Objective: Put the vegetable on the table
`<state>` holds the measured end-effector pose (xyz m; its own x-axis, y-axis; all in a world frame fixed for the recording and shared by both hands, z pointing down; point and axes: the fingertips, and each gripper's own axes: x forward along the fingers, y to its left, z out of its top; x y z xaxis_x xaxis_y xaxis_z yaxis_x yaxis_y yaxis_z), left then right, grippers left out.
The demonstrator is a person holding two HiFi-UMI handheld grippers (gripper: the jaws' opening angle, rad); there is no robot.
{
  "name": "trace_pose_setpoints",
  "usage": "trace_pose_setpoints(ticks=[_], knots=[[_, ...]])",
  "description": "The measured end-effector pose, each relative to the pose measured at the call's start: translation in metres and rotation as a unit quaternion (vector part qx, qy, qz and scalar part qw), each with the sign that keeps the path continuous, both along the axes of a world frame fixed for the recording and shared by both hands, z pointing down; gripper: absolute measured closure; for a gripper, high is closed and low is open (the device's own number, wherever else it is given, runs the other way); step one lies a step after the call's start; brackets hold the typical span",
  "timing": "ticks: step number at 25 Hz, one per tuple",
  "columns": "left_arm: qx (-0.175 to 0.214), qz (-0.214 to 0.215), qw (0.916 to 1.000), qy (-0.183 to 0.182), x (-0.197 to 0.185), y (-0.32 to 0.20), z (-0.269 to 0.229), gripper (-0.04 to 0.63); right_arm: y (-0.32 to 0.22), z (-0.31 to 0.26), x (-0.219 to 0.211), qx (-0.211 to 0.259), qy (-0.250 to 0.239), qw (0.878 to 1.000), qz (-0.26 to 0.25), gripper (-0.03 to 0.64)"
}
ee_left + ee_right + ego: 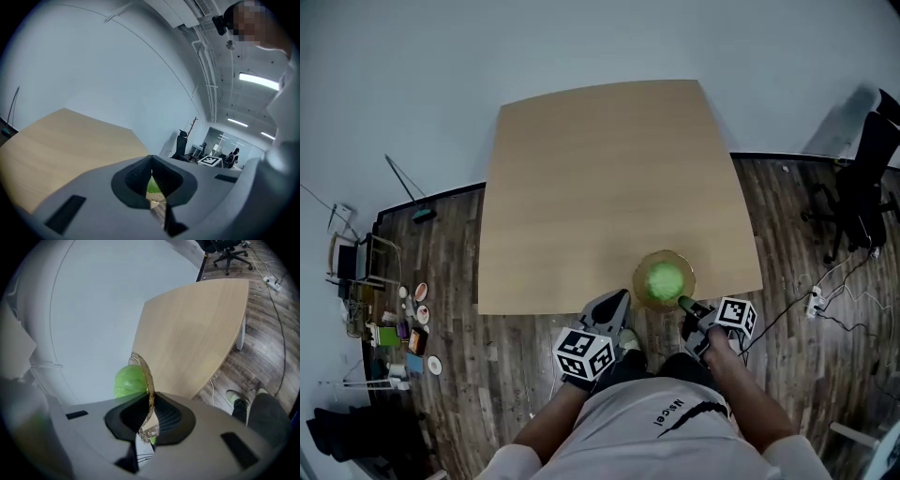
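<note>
A round green vegetable (666, 279) lies in a clear glass bowl (649, 265) over the near edge of the wooden table (609, 169). My right gripper (686, 305) is shut on the bowl's rim (146, 373), and the vegetable (127, 381) shows just behind the glass. I cannot tell whether the bowl rests on the table (192, 338) or hangs above it. My left gripper (614, 305) is left of the bowl at the table's front edge. Its jaws stand together with nothing between them in the left gripper view (151, 180).
The person's legs and a shoe (236, 398) are on the wooden floor right at the table's front edge. A black office chair (862, 178) stands at the far right, with a power strip and cable (816, 300) nearer. Small clutter (403, 328) lies on the floor at left.
</note>
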<state>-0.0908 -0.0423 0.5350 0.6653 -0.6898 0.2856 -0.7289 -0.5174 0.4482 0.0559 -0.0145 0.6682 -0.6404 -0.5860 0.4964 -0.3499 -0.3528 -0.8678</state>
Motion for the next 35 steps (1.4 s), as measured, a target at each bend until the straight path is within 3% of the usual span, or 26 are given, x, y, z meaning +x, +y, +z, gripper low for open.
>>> trace_pose_setpoints(ticks=[10,24,35], knots=[[-0.016,-0.004,0.9999,0.004,0.006,-0.059,0.025,0.581,-0.061,0.029,-0.007,-0.022,0.021,1.0,-0.006,0.574],[-0.037,-0.049,0.9976,-0.031,0.002,-0.165,0.069,0.581,-0.168,0.089,-0.014,-0.067,0.023,0.997,-0.041,0.572],[-0.042,-0.056,0.9971,-0.03,0.005,-0.232,0.083,0.581,-0.231,0.115,-0.017,-0.079,0.024,0.996,-0.043,0.571]])
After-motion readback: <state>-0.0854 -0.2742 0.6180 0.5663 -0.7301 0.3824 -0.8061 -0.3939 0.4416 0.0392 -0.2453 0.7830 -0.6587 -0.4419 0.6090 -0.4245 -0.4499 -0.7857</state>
